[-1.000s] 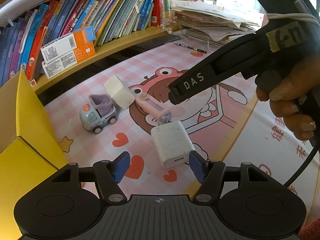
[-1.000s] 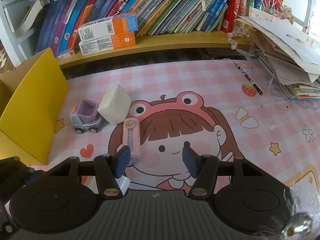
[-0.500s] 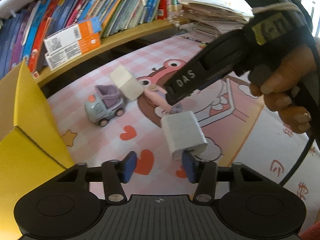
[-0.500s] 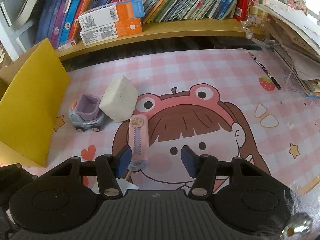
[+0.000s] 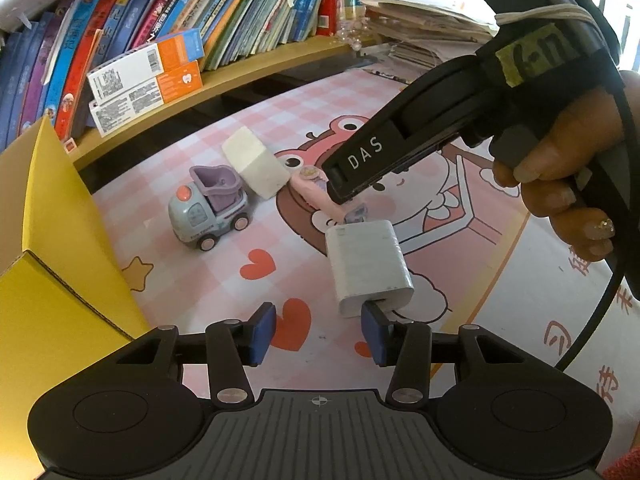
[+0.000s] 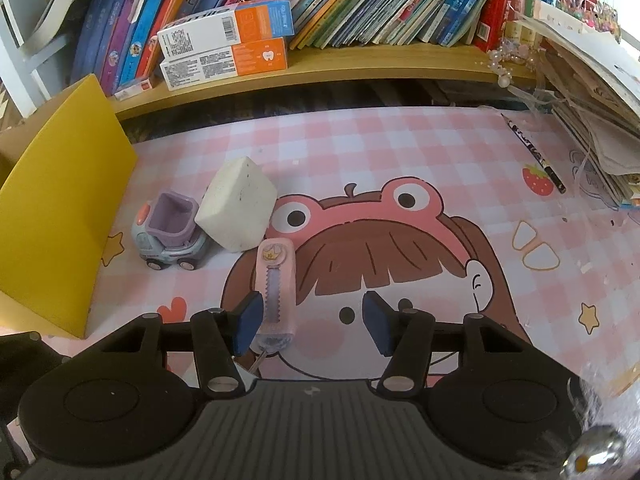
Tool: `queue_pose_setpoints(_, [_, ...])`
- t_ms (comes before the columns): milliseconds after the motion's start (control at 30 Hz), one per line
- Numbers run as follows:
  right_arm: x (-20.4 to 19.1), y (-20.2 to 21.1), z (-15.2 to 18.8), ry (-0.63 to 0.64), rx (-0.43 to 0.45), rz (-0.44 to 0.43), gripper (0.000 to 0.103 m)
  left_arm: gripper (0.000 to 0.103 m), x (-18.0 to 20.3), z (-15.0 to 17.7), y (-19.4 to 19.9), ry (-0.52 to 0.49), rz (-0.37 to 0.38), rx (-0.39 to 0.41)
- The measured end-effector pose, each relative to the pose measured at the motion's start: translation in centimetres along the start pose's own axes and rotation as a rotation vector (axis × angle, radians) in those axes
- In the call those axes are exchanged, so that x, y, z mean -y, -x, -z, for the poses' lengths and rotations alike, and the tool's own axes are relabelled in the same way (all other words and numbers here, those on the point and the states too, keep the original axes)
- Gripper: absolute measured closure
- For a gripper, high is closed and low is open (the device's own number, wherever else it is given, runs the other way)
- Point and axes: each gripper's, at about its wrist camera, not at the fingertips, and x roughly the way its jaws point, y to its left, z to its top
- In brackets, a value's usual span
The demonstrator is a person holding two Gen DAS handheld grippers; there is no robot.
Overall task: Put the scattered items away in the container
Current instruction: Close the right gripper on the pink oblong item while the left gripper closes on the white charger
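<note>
White charger [image 5: 366, 266] touches left hand-held gripper [image 5: 318, 330].

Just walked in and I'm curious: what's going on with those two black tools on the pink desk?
A person is tidying small items off the pink mat with a handheld gripper in each hand. The right gripper is open, low over the mat, with a pink clip next to its left finger. The left gripper is open too, right by a white charger. Nothing is grasped. A toy truck and a white block lie near the yellow box.
</note>
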Motion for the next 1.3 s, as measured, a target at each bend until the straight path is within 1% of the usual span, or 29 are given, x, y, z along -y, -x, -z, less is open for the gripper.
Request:
queue_pose_setpoints(300, [-0.1,-0.5,-0.2,0.009,-0.001,-0.004,0.050,0.057,0.0,0.0,0.1,0.000,-0.001,0.003])
queue_pose_setpoints(533, [-0.8,-0.8,-0.5,0.026,-0.001,-0.025,0.052,0.057,-0.1,0.0,0.2,-0.010,0.009,0.013])
queue_pose_setpoints(700, [-1.1,-1.3,-0.6,0.035,-0.013,-0.038,0.062,0.056,0.4,-0.2,0.5,-0.032,0.020,0.022])
queue_pose_setpoints(800, [-1.2,-1.4,-0.5,0.040,-0.017,-0.038,0.066,0.056,0.5,-0.3,0.3,-0.032,0.024,0.017])
queue_pose_setpoints(1300, [-1.6,-1.9,-0.5,0.078,-0.018,-0.036,0.068,0.054,1.5,-0.9,0.0,-0.040,0.056,0.011])
